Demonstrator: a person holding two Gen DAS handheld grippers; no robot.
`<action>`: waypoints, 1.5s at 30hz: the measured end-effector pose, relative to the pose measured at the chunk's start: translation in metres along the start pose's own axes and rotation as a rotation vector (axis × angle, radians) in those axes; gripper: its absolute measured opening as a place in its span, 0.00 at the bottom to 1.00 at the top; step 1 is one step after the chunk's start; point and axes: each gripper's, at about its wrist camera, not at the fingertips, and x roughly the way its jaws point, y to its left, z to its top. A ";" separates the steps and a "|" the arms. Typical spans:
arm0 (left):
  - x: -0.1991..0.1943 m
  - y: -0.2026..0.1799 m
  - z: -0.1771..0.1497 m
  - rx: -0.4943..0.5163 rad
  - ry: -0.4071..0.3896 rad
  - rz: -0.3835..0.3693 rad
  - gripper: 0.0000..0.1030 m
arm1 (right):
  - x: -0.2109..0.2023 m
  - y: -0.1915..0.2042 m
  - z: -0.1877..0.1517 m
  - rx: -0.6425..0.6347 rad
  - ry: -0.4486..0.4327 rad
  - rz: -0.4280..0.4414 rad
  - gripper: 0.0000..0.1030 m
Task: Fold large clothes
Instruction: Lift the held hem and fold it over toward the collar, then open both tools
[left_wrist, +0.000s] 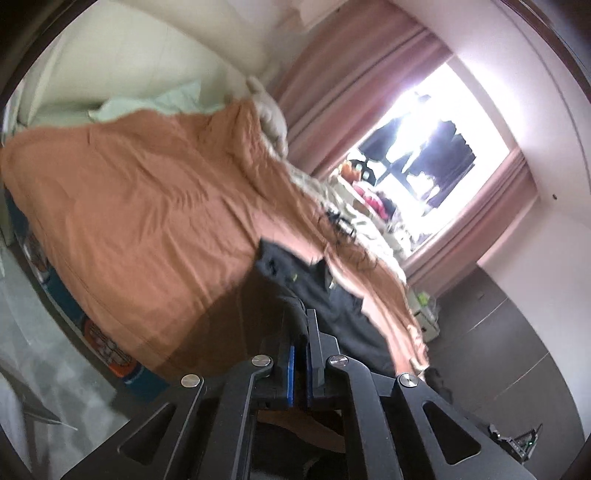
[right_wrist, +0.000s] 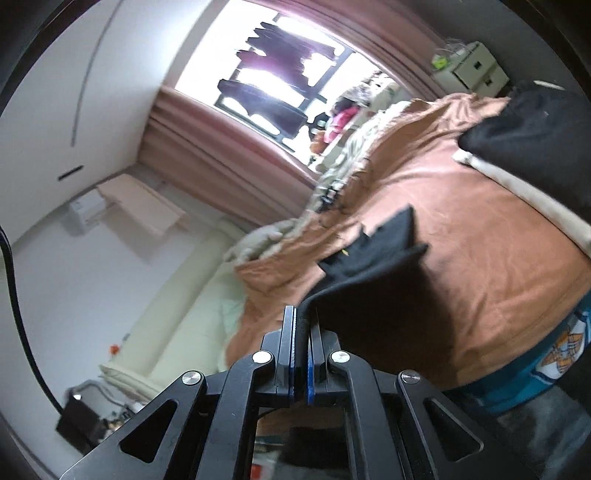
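Observation:
A black garment lies on a bed with an orange-brown cover. My left gripper is shut on an edge of the black garment and holds it above the bed. In the right wrist view the same garment hangs over the orange-brown cover. My right gripper is shut on another edge of it, with black cloth pinched between the blue pads. Both views are tilted and blurred.
A bright window with pink curtains stands behind the bed. Beige bedding and pillows lie along the bed's far side. A white drawer unit stands by the bed. Dark floor lies beside it.

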 end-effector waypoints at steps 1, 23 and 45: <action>-0.011 -0.006 0.003 0.000 -0.013 -0.009 0.03 | -0.005 0.008 0.001 -0.009 -0.006 0.012 0.04; -0.024 -0.069 0.059 0.109 -0.122 0.006 0.03 | 0.020 0.071 0.061 -0.127 -0.056 0.020 0.04; 0.178 -0.103 0.148 0.172 -0.009 0.149 0.03 | 0.186 0.016 0.171 -0.078 0.019 -0.155 0.04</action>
